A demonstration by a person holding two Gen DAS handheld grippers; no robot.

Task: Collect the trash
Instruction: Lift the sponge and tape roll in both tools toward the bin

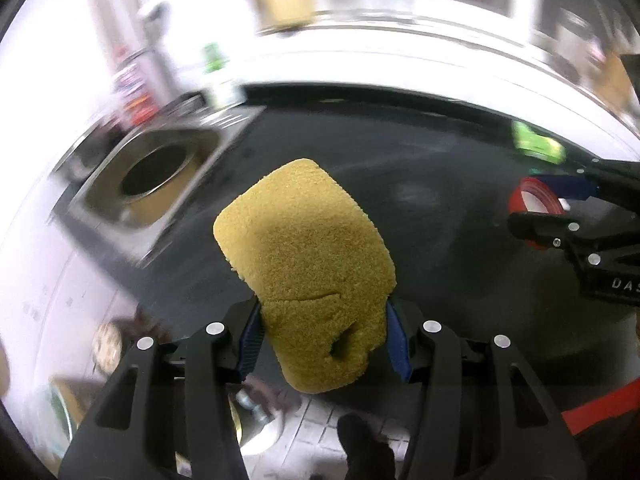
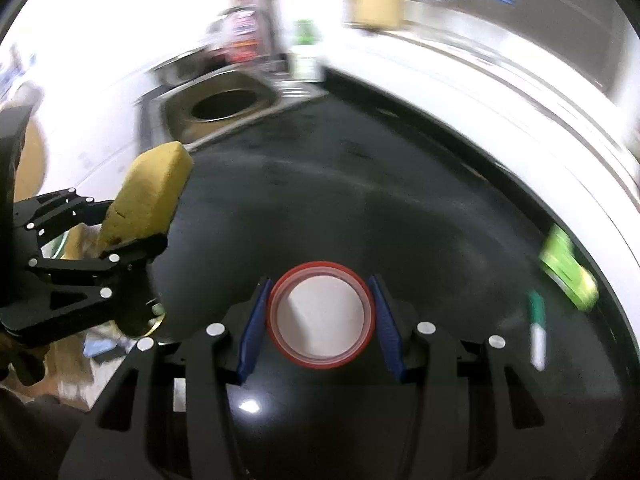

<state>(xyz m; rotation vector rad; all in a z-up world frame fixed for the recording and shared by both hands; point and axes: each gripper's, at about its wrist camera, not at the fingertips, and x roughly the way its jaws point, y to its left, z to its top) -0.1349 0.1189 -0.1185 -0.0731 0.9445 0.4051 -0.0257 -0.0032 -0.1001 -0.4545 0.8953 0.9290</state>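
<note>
My left gripper is shut on a yellow sponge that sticks up and forward from its blue pads, above the black counter. My right gripper is shut on a red tape roll with a white core, squeezed at both sides. In the left wrist view the tape roll and the right gripper sit at the right edge. The right wrist view shows the sponge and the left gripper at the left. A steel bin lid with a round hole is set in the counter at the far left; the hole also shows in the right wrist view.
A green packet and a green-and-white marker lie on the counter to the right. A green-labelled bottle and blurred containers stand behind the bin lid. A white wall borders the counter's far edge. Floor and clutter show below the counter's near edge.
</note>
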